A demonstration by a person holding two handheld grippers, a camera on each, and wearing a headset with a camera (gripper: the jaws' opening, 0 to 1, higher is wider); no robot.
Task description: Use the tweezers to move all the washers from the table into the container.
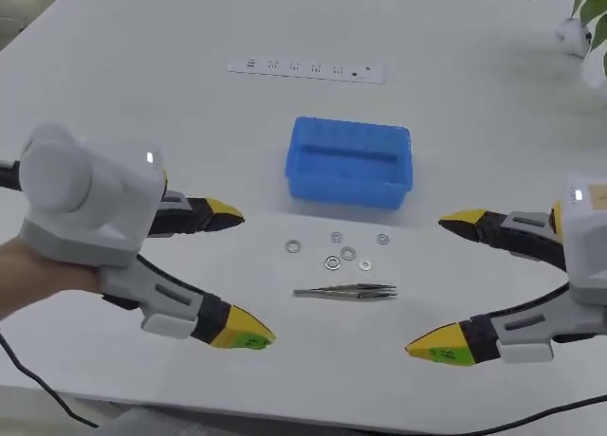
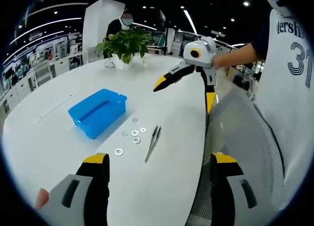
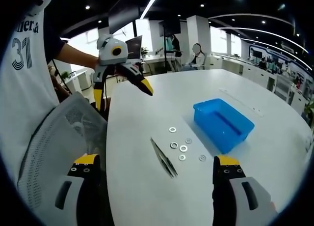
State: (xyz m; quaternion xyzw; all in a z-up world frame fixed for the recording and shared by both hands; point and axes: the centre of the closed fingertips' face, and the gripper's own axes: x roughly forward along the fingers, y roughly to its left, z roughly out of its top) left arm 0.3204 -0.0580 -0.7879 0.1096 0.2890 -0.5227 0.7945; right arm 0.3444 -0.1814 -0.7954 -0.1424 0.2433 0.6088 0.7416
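The left gripper [image 1: 251, 276] and the right gripper [image 1: 429, 286] hover over the near part of the table [image 1: 142, 76]. Both have their jaws spread wide with nothing between them, tips turned inward toward each other. This reads as a poised start, each within reach of the work without covering it. Between them the tweezers [image 1: 346, 291] lie flat and untouched, just on the near side of six washers [image 1: 348, 254] scattered loosely on the tabletop. Just beyond the washers stands the blue container [image 1: 349, 191], open side up with no washer showing inside, so each carry looks short. Farther off lies a white power strip [image 1: 306, 69]. The tabletop is plain white, smooth and rounded at its edge. A potted plant [image 2: 125, 44] stands toward the far right, and a mesh chair back [image 2: 230, 123] sits at the near edge. Behind it all spreads an open-plan office under rows of ceiling lights [image 3: 152, 2].
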